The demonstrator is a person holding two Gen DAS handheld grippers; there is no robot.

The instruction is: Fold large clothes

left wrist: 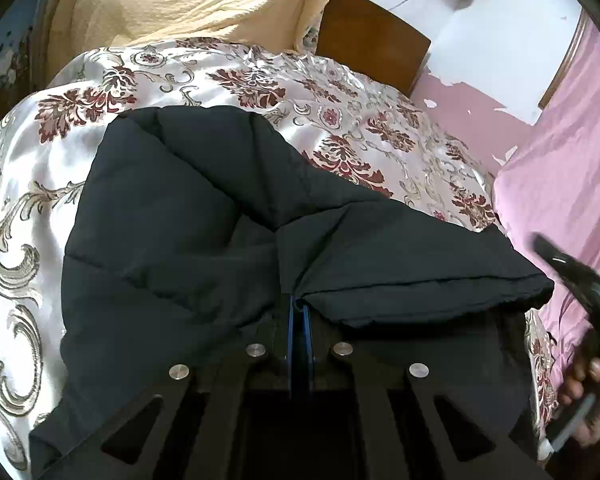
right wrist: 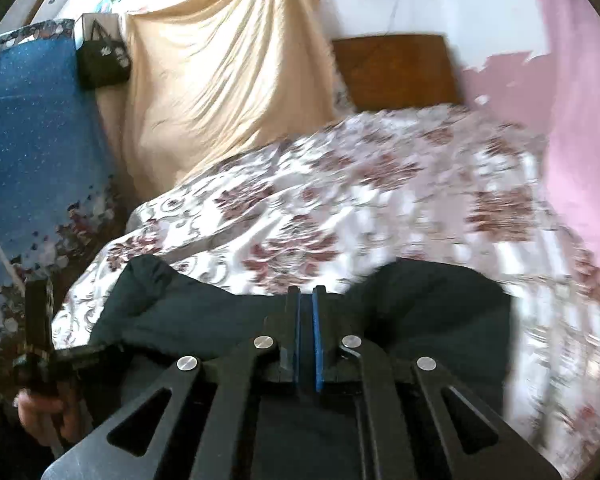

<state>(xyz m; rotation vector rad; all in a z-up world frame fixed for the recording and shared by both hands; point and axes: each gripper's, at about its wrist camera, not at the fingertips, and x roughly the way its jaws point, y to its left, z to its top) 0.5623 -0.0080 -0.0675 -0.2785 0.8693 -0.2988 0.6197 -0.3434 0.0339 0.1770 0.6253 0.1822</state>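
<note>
A black quilted jacket (left wrist: pixel 188 216) lies on a floral satin bedspread (left wrist: pixel 32 160). My left gripper (left wrist: pixel 299 304) is shut on a fold of the jacket, and the fabric drapes over its fingertips. In the right wrist view the jacket (right wrist: pixel 432 304) lies below and around my right gripper (right wrist: pixel 306 294). Its blue-padded jaws stand almost together with a thin gap, and I cannot tell if fabric is pinched between them. The right wrist view is blurred. The right gripper's body shows at the right edge of the left wrist view (left wrist: pixel 580 276).
A cream cloth (right wrist: pixel 220 80) hangs behind the bed. A brown wooden headboard (right wrist: pixel 396 68) stands at the back. Pink fabric (left wrist: pixel 560 184) lies along the right side. A blue patterned cloth (right wrist: pixel 32 140) and a small black bag (right wrist: pixel 102 64) are on the left.
</note>
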